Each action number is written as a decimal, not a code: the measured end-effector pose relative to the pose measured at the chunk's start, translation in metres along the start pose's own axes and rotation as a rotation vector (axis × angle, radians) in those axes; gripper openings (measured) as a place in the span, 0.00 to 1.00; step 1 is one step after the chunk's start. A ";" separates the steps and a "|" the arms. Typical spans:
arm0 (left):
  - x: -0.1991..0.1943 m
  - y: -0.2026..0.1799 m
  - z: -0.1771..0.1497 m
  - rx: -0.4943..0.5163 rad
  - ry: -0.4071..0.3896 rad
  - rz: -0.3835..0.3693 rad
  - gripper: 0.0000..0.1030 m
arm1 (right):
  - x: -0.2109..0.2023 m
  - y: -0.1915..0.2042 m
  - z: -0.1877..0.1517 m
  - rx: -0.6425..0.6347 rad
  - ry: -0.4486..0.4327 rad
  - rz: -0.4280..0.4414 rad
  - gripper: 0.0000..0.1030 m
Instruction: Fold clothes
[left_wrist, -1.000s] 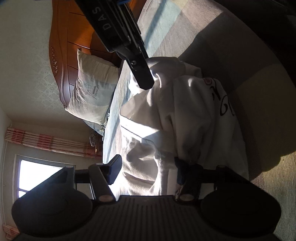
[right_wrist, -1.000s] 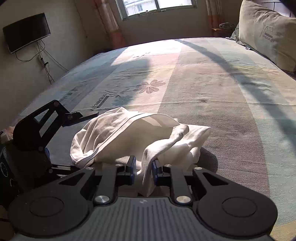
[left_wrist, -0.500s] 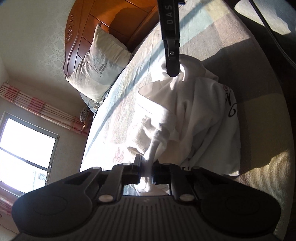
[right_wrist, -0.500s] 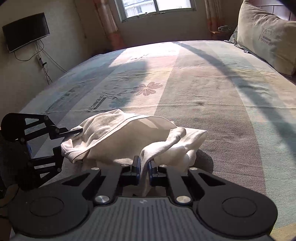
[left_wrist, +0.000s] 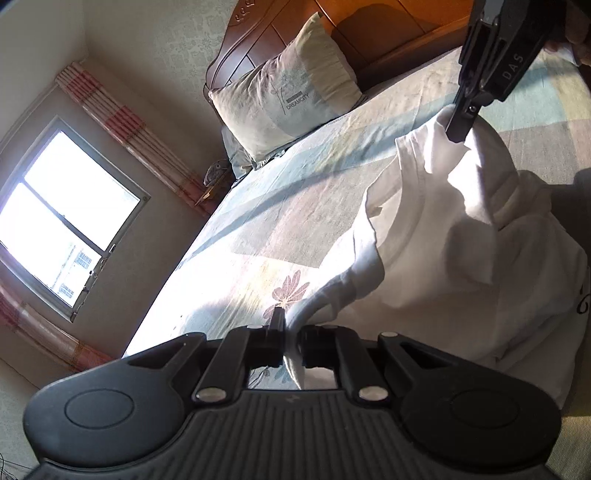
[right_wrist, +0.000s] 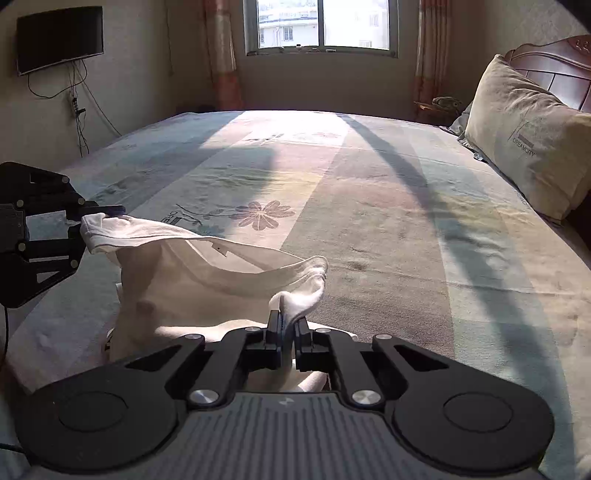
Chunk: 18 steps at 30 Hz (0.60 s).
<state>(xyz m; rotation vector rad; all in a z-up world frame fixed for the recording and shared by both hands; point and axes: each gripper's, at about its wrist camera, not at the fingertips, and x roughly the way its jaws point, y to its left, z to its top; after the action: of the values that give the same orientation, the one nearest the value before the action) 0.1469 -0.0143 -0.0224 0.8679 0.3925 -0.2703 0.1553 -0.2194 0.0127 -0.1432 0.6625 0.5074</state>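
Note:
A white T-shirt (right_wrist: 207, 280) with a black print lies bunched on the bed, its upper edge lifted and stretched between both grippers. In the left wrist view my left gripper (left_wrist: 290, 326) is shut on a rolled edge of the T-shirt (left_wrist: 443, 258). The right gripper (left_wrist: 458, 129) pinches another part of it at the upper right. In the right wrist view my right gripper (right_wrist: 288, 323) has a fold of cloth between its pads, and its jaws are closing the last bit on it. The left gripper (right_wrist: 101, 214) holds the far-left corner.
The bed (right_wrist: 388, 206) has a striped, flowered sheet. A pillow (right_wrist: 528, 147) leans on the wooden headboard (right_wrist: 554, 70) at the right. A window (right_wrist: 321, 26) with curtains is beyond the bed, and a wall television (right_wrist: 59, 37) hangs at the left.
Both grippers closed on the T-shirt and rose with it. The left one rolled upright and moved away from the heap, so the shirt's edge now hangs stretched between the two.

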 end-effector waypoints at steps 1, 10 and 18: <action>0.007 0.007 0.001 -0.025 0.012 -0.007 0.06 | 0.005 -0.004 0.007 -0.017 0.000 -0.017 0.10; 0.077 0.056 -0.005 -0.223 0.108 -0.086 0.07 | 0.074 -0.051 0.072 -0.107 0.029 -0.148 0.09; 0.142 0.096 -0.009 -0.351 0.168 -0.080 0.07 | 0.155 -0.085 0.124 -0.142 0.042 -0.210 0.08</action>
<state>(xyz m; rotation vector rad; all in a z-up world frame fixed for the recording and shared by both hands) 0.3091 0.0422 -0.0244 0.5317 0.6122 -0.1944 0.3699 -0.1956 0.0107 -0.3546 0.6444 0.3502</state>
